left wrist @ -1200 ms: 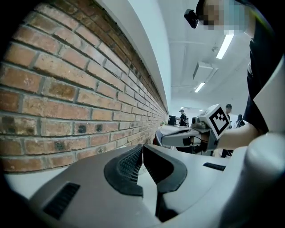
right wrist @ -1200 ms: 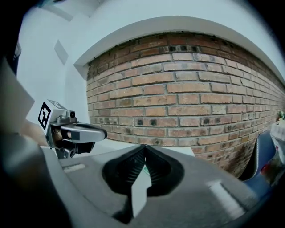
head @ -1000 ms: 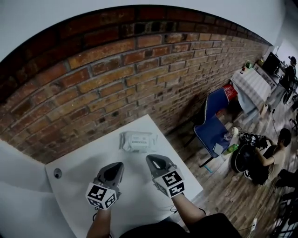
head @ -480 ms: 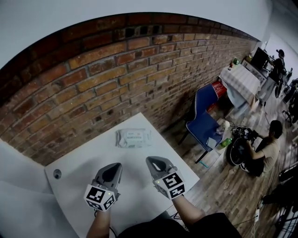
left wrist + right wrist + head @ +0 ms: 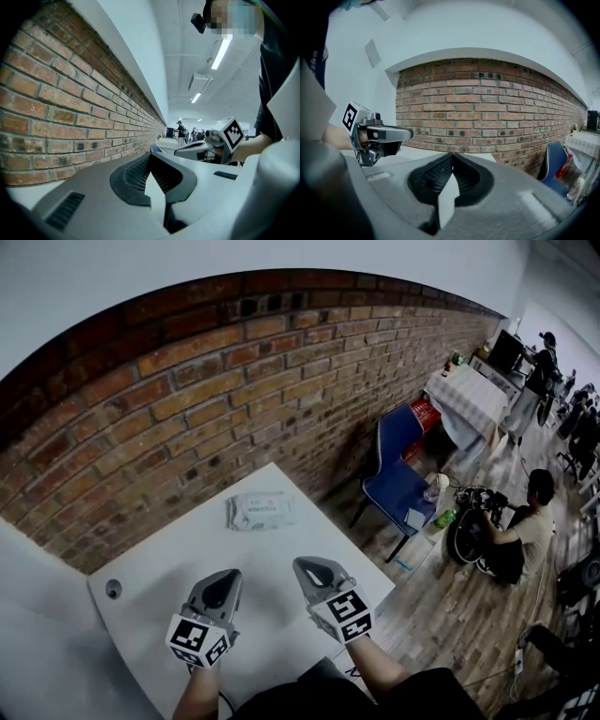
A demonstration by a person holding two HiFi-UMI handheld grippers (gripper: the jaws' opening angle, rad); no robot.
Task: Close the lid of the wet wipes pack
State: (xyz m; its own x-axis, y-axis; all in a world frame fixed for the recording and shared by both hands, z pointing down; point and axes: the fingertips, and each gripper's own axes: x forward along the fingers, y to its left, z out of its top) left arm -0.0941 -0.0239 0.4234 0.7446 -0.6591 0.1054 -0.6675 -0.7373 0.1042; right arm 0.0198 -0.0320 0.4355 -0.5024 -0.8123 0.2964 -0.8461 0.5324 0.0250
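A brick wall [image 5: 234, 381] arcs across the upper half of the head view, with plain white wall above it. Below it, in the lower left of the frame, a white desk [image 5: 272, 568] has its far corner close to the bricks. A blue chair [image 5: 398, 484] stands on the wooden floor at centre right, just past the desk's right edge. Further right a person [image 5: 530, 521] sits low on the floor.

The two grippers are held side by side over the near part of the desk, at lower centre, apart from each other. Both point toward the wall. The left gripper [image 5: 228, 575] has its jaws brought together, tips meeting with nothing between them, as its own view [image 5: 150, 155] shows. The right gripper [image 5: 305, 563] is the same in its own view [image 5: 452, 154]: jaws closed tip to tip and empty.

The wet wipes pack [image 5: 259, 510] lies flat near the desk's far corner, at the centre of the frame. It is well apart from both grippers and neither touches it. Whether its lid is up or down is too small to make out. A small dark round hole [image 5: 113, 589] sits in the desk near its left edge.
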